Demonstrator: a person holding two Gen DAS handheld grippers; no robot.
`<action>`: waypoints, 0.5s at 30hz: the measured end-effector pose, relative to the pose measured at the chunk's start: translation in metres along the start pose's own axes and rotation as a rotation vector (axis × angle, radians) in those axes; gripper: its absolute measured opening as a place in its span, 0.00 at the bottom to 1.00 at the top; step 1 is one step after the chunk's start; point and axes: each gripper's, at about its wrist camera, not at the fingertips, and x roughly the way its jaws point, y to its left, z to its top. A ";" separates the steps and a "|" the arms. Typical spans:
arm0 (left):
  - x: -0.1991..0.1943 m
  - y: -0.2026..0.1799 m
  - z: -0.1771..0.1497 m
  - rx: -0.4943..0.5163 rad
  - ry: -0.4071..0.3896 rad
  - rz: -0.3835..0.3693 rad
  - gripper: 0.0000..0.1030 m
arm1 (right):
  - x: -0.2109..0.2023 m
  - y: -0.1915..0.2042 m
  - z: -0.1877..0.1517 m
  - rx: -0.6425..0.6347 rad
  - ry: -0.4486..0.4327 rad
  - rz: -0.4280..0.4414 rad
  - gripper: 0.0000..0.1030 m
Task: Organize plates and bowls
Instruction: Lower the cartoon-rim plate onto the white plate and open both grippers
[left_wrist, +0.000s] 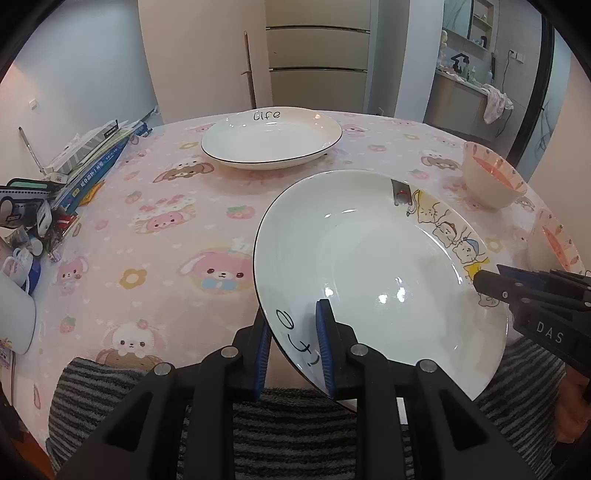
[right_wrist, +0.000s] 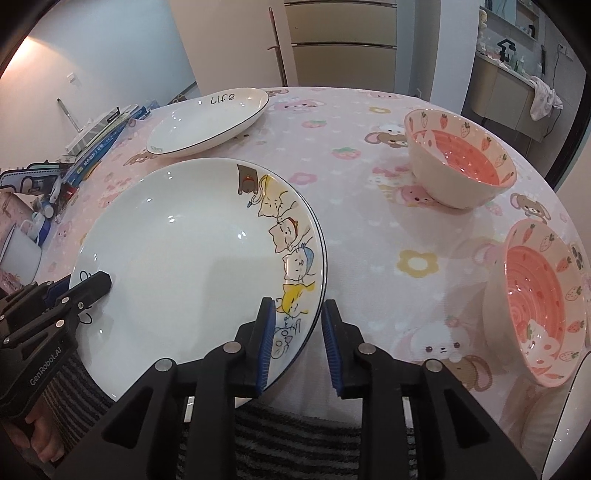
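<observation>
Pink cartoon cloth covers your counter (right_wrist: 369, 206), and the cat plate (right_wrist: 177, 258) sits at its near edge, over your striped lap. Your left hand-held gripper (left_wrist: 291, 347) straddles the plate's left rim, your right hand-held gripper (right_wrist: 298, 339) its right rim; both look slightly apart rather than pinching, so the rim could slide free and the plate tip toward you. A second rim shows beneath it, so it may skid. The "Life" plate (left_wrist: 271, 138) and two pink bowls (right_wrist: 461, 158) wait farther back.
</observation>
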 end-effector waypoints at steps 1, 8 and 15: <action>0.000 -0.001 0.000 0.005 0.000 0.003 0.23 | 0.000 0.001 0.000 0.001 -0.001 -0.003 0.25; 0.002 0.004 -0.009 0.025 0.033 -0.011 0.24 | 0.001 -0.001 -0.001 0.006 -0.007 0.014 0.26; -0.007 0.006 -0.010 0.038 0.017 0.004 0.24 | 0.009 -0.003 0.000 0.021 0.009 0.041 0.28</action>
